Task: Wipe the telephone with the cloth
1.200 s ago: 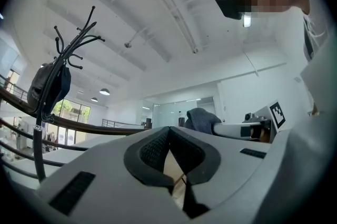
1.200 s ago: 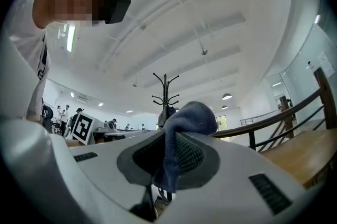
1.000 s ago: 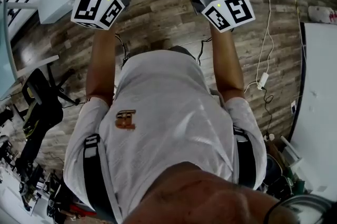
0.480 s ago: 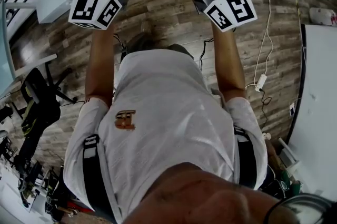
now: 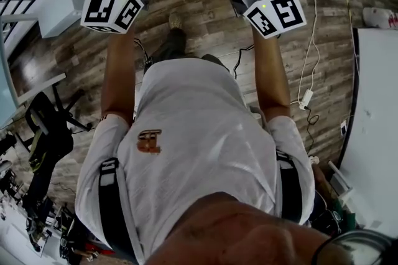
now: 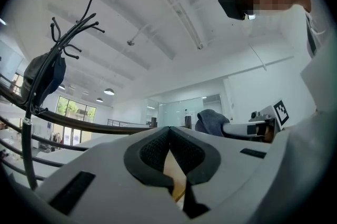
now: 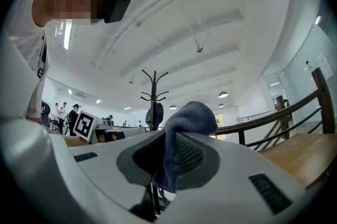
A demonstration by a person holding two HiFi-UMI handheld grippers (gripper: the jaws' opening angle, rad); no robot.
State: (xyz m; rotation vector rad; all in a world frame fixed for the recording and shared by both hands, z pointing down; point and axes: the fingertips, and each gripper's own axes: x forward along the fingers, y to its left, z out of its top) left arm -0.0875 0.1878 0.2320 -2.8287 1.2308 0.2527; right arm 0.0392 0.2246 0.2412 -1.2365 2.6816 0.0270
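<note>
Newly a shoe has stepped into view ahead; right gripper clamps the cloth, left gripper closed, empty.

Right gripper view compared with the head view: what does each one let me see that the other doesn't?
Only the right gripper view shows the blue-grey cloth pinched in the right claw, plus a black coat stand. Only the head view shows the wooden plank floor and a white cable. Both show the person's white shirt and the left gripper's black-and-white marker cube.
</note>
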